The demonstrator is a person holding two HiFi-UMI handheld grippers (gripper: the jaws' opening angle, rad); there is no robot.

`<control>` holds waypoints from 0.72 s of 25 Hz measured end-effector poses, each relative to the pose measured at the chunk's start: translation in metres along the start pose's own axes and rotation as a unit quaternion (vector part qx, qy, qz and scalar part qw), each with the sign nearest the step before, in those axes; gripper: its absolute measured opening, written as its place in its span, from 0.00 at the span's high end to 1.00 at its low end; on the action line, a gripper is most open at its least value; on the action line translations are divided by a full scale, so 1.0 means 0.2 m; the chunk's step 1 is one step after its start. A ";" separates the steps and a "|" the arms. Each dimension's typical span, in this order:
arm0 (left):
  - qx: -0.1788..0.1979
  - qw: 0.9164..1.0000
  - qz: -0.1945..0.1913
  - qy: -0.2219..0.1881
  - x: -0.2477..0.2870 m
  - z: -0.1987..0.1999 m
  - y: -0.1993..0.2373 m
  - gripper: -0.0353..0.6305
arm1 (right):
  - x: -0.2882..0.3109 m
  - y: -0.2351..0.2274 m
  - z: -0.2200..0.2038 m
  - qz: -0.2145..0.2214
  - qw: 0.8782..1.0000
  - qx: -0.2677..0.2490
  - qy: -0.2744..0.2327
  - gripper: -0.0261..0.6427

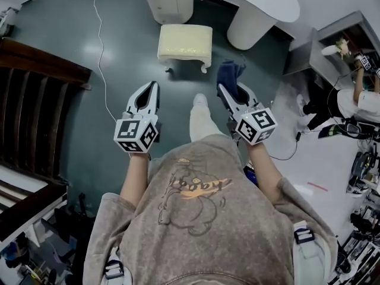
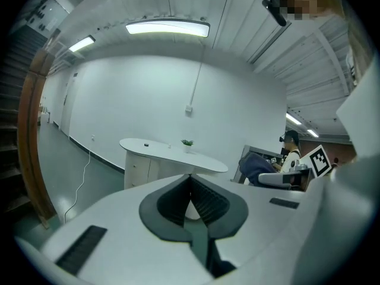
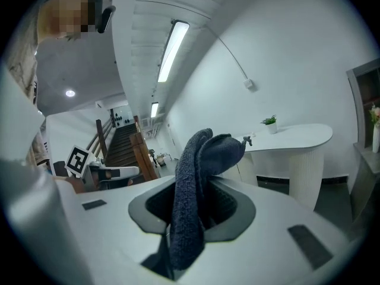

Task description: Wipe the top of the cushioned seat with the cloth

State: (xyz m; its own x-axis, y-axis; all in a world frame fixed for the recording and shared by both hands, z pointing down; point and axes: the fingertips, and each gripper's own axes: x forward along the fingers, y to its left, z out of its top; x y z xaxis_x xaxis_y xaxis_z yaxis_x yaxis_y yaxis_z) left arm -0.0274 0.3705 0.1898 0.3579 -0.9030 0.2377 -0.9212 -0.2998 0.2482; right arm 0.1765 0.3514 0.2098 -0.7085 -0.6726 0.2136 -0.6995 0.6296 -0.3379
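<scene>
The cushioned seat [image 1: 184, 43] is a small cream stool on the grey-green floor, ahead of both grippers and apart from them. My right gripper [image 1: 224, 89] is shut on a dark blue cloth [image 1: 230, 73], held in the air to the right of the seat. In the right gripper view the cloth [image 3: 199, 171] stands up between the jaws and folds over at the top. My left gripper [image 1: 154, 86] is shut with nothing in it, its pads [image 2: 205, 202] meeting in front of the camera. The left gripper view also catches the cloth [image 2: 256, 167] off to the right.
A white curved desk [image 1: 252, 2] stands just behind the seat. A dark wooden staircase [image 1: 32, 100] fills the left side. A white cable [image 1: 101, 46] runs across the floor. A person [image 1: 356, 103] sits among equipment at the right. My own leg and foot [image 1: 200, 108] reach forward between the grippers.
</scene>
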 end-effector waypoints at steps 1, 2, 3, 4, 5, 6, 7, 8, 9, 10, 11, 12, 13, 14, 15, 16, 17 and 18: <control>-0.001 1.000 0.003 0.000 0.06 0.03 0.02 0.92 | 0.05 -0.04 0.03 0.002 1.000 0.002 0.002 0.79; -0.002 1.000 0.005 -0.001 0.12 0.07 0.04 0.92 | 0.09 -0.08 0.06 0.006 1.000 0.004 0.004 0.79; -0.003 1.000 0.008 -0.002 0.18 0.10 0.06 0.92 | 0.14 -0.13 0.10 0.010 1.000 0.005 0.005 0.79; -0.003 1.000 0.010 -0.004 0.24 0.13 0.07 0.92 | 0.18 -0.18 0.14 0.014 1.000 0.006 0.005 0.79; -0.003 1.000 0.014 -0.007 0.31 0.17 0.09 0.92 | 0.23 -0.23 0.18 0.017 1.000 0.007 0.006 0.79; -0.003 1.000 0.018 -0.011 0.38 0.21 0.11 0.92 | 0.27 -0.29 0.21 0.019 1.000 0.006 0.006 0.79; -0.004 1.000 0.023 -0.014 0.44 0.24 0.13 0.92 | 0.31 -0.34 0.25 0.021 1.000 0.005 0.006 0.79; -0.003 0.999 0.027 -0.017 0.51 0.28 0.15 0.92 | 0.35 -0.40 0.29 0.024 1.000 0.003 0.006 0.79; -0.003 0.999 0.031 -0.018 0.57 0.30 0.17 0.92 | 0.39 -0.45 0.32 0.027 1.000 0.002 0.007 0.79; -0.002 0.999 0.034 -0.018 0.63 0.32 0.18 0.92 | 0.43 -0.49 0.34 0.030 1.000 0.002 0.009 0.79; -0.002 0.999 0.037 -0.017 0.68 0.34 0.18 0.92 | 0.46 -0.53 0.36 0.033 0.999 0.002 0.011 0.79; -0.001 0.999 0.040 -0.016 0.72 0.35 0.19 0.92 | 0.49 -0.57 0.38 0.035 0.999 0.004 0.013 0.79; 0.000 0.999 0.042 -0.015 0.77 0.36 0.19 0.92 | 0.52 -0.61 0.39 0.038 0.999 0.005 0.014 0.79; 0.001 0.999 0.043 -0.016 0.81 0.37 0.19 0.92 | 0.54 -0.65 0.41 0.039 0.999 0.006 0.015 0.79; 0.001 0.999 0.044 -0.016 0.85 0.38 0.19 0.92 | 0.57 -0.68 0.42 0.041 0.999 0.007 0.014 0.79; 0.000 0.999 0.044 -0.016 0.88 0.38 0.19 0.92 | 0.59 -0.71 0.44 0.041 0.999 0.007 0.014 0.79; -0.002 0.999 0.045 -0.014 0.90 0.38 0.19 0.92 | 0.61 -0.73 0.45 0.041 0.999 0.009 0.015 0.79; -0.004 0.999 0.046 -0.011 0.93 0.38 0.20 0.92 | 0.63 -0.75 0.45 0.041 0.999 0.010 0.017 0.79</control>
State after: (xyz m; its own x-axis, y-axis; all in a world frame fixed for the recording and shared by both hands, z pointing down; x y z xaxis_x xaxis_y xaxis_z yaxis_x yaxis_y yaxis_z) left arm -0.0087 0.1684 0.1725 0.2687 -0.9332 0.2386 -0.9484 -0.2131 0.2346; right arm 0.2001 0.1373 0.2054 -0.7659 -0.6060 0.2150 -0.6377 0.6732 -0.3744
